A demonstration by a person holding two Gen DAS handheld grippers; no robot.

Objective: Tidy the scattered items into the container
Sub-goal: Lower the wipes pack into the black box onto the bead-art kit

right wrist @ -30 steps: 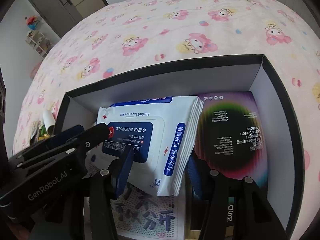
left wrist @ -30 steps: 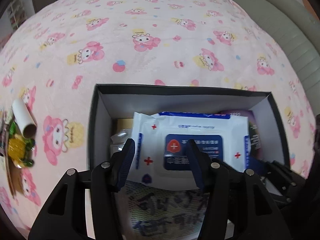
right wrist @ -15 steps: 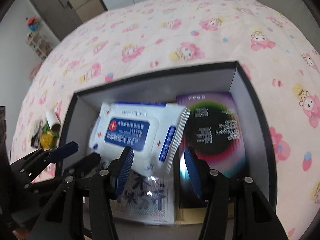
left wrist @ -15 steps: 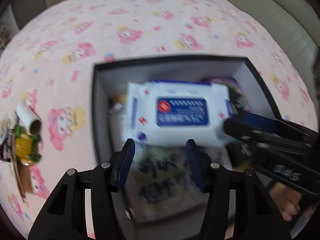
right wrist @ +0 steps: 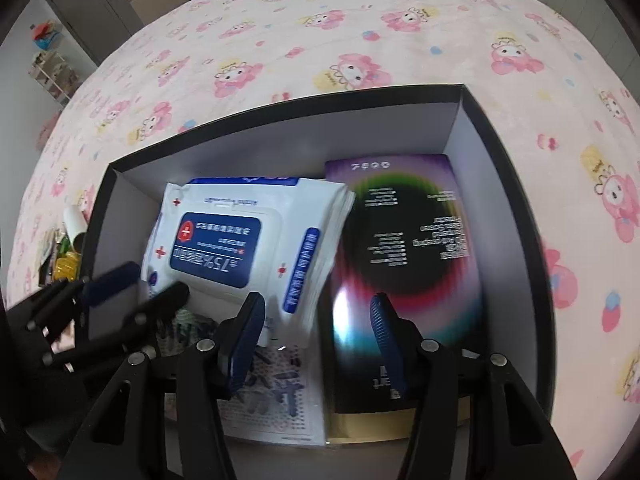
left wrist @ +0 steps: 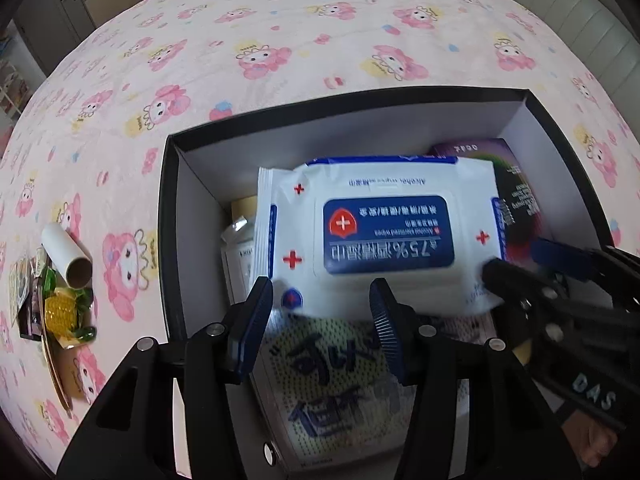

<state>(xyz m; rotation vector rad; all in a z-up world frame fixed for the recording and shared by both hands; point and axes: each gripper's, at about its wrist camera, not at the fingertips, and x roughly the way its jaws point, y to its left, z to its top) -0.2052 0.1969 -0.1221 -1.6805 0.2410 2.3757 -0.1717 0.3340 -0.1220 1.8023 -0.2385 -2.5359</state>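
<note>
Pink fleece bedding (left wrist: 304,36) printed with cartoon rabbits covered the bed, and on it sat the black cardboard box with pale inner walls (left wrist: 172,216). Inside the box, a white soft pack of alcohol wipes with a blue label and red crosses (left wrist: 384,232) lay on top, tilted, overlapping a white packet with dark handwritten-style lettering (left wrist: 332,380) below it and resting beside a flat glossy box with a purple edge and a dark rainbow-ringed circle (right wrist: 404,256) on the right side. The left gripper (left wrist: 320,324) pointed down into the box with its blue-padded jaws partly open; nothing was pinched between them, the wipes pack lying just beyond the tips. The right gripper (right wrist: 316,340) likewise hung over the box, jaws partly open and empty, above the seam between the wipes pack and the glossy box. In the left wrist view the right gripper's tips reached the lower right corner of the wipes pack; whether they touched it could not be told. Outside the box, on the bedding to its left, lay a white cardboard tube (left wrist: 66,258) and a yellow pineapple-shaped toy with green leaves (left wrist: 66,314), near some small flat items too blurred to identify.
</note>
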